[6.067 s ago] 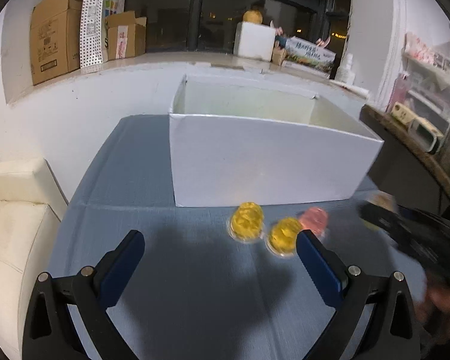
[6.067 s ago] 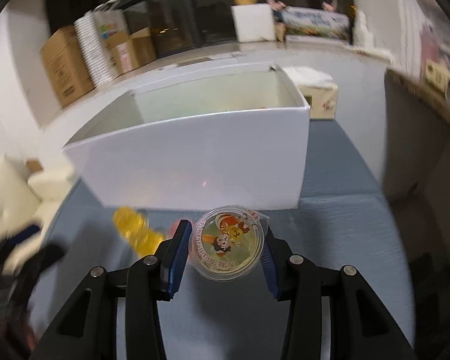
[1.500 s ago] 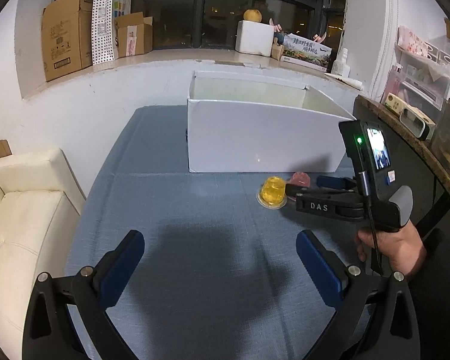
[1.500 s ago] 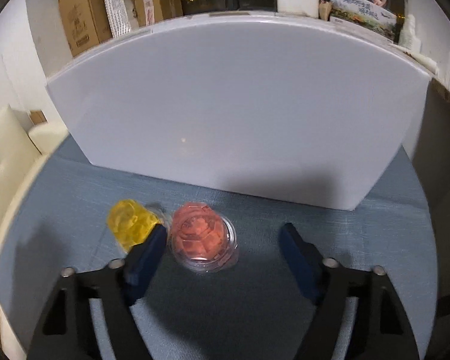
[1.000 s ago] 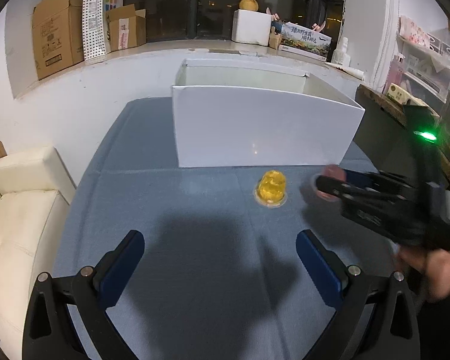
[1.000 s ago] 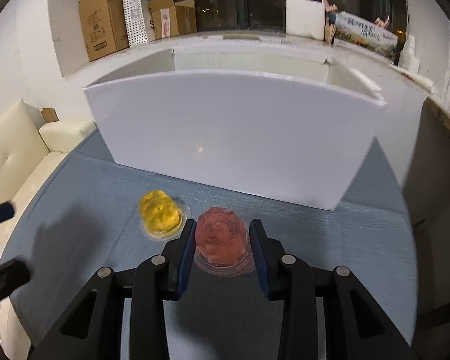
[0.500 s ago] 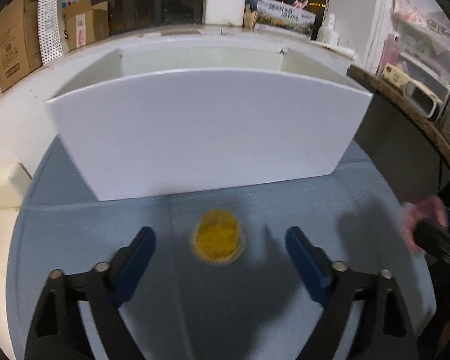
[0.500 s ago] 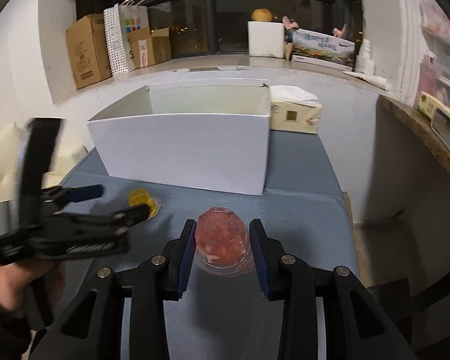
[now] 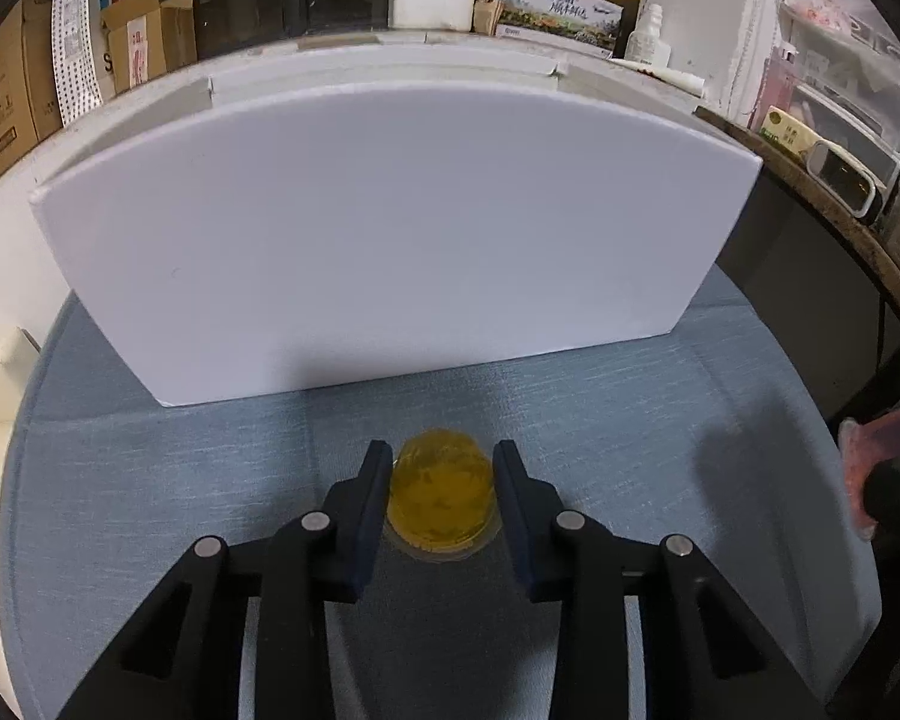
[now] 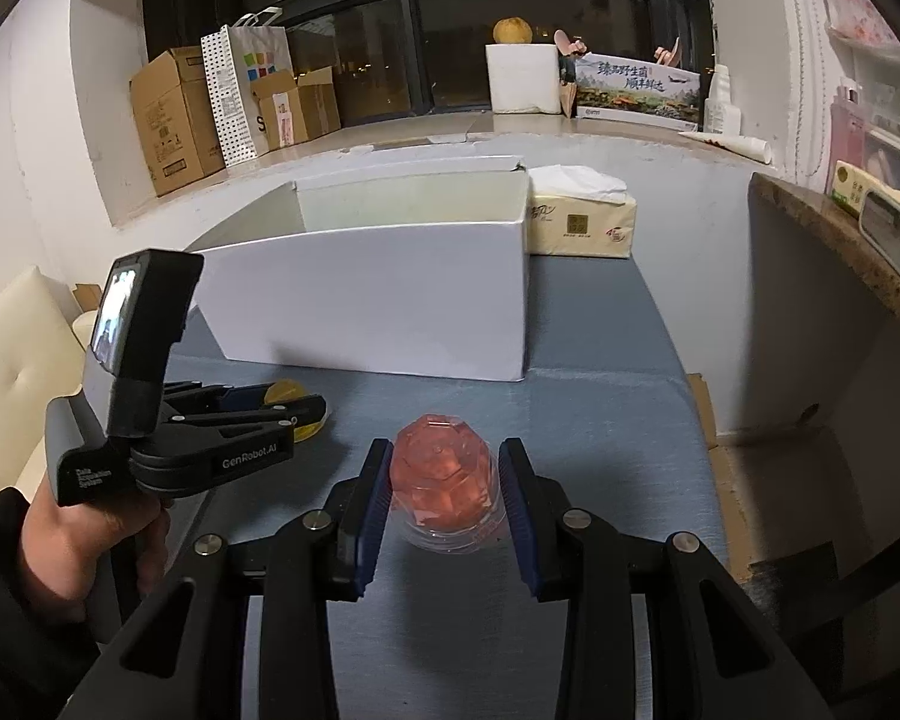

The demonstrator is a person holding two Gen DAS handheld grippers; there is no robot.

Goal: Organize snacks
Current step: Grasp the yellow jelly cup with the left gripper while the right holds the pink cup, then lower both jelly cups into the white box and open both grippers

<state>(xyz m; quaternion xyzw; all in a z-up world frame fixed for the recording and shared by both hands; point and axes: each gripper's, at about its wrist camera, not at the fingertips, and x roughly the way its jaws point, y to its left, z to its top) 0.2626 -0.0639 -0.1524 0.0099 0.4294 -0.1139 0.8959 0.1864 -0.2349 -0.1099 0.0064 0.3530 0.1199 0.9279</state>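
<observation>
My left gripper (image 9: 441,468) is shut on a yellow jelly cup (image 9: 440,498) that rests on the blue table, just in front of the white box (image 9: 390,228). My right gripper (image 10: 444,468) is shut on a red jelly cup (image 10: 444,483) and holds it above the table, right of the box front. The left gripper also shows in the right wrist view (image 10: 294,407), with the yellow cup (image 10: 287,390) between its fingers. The red cup shows at the right edge of the left wrist view (image 9: 882,456).
The open white box (image 10: 390,300) stands at the back of the blue table (image 10: 600,420). A tissue pack (image 10: 582,219) sits behind its right end. A cream sofa (image 10: 12,348) lies left. A dark counter (image 10: 840,228) stands right.
My left gripper has moved in on the yellow cup and closed on it. My right gripper, holding the red cup, has stayed off to the right.
</observation>
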